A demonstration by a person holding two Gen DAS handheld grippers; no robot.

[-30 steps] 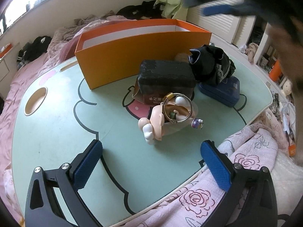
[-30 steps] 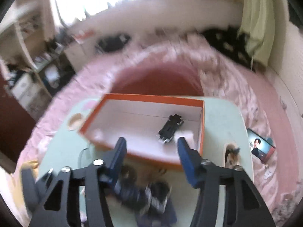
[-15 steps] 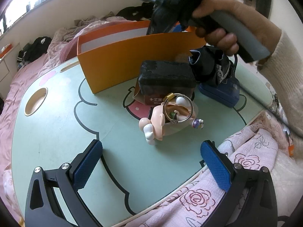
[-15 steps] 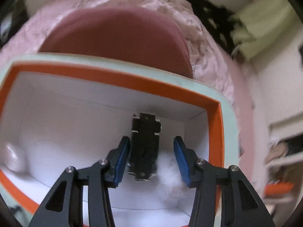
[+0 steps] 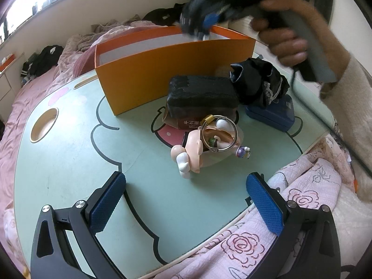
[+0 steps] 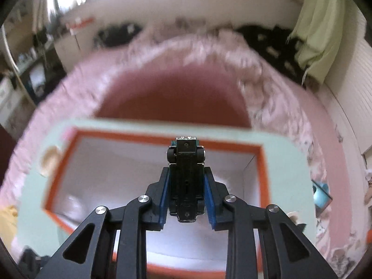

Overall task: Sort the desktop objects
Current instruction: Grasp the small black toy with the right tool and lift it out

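Observation:
My right gripper (image 6: 186, 198) is shut on a small toy car (image 6: 186, 174), seen from its black underside, held above the orange box (image 6: 162, 137) with the white inside. In the left wrist view that gripper (image 5: 204, 26) is a blur over the box's far rim (image 5: 176, 48), held by a person's hand (image 5: 283, 44). My left gripper (image 5: 186, 202) hangs open over the mint green table (image 5: 69, 158). Ahead of it lies a pink pig figure (image 5: 193, 148) with a metal key ring (image 5: 218, 134), then a black block (image 5: 202, 93), a black cloth (image 5: 258, 81) and a blue case (image 5: 276, 114).
The table sits on a bed with pink bedding (image 5: 290, 211). A round cup hole (image 5: 44, 124) is at the table's left. A phone (image 6: 322, 193) lies on the bedding right of the table. A cable (image 5: 325, 121) trails from the right hand.
My right gripper's jaws closed on the toy car inside the box and lifted it above the box. The left gripper and the objects on the table stayed still.

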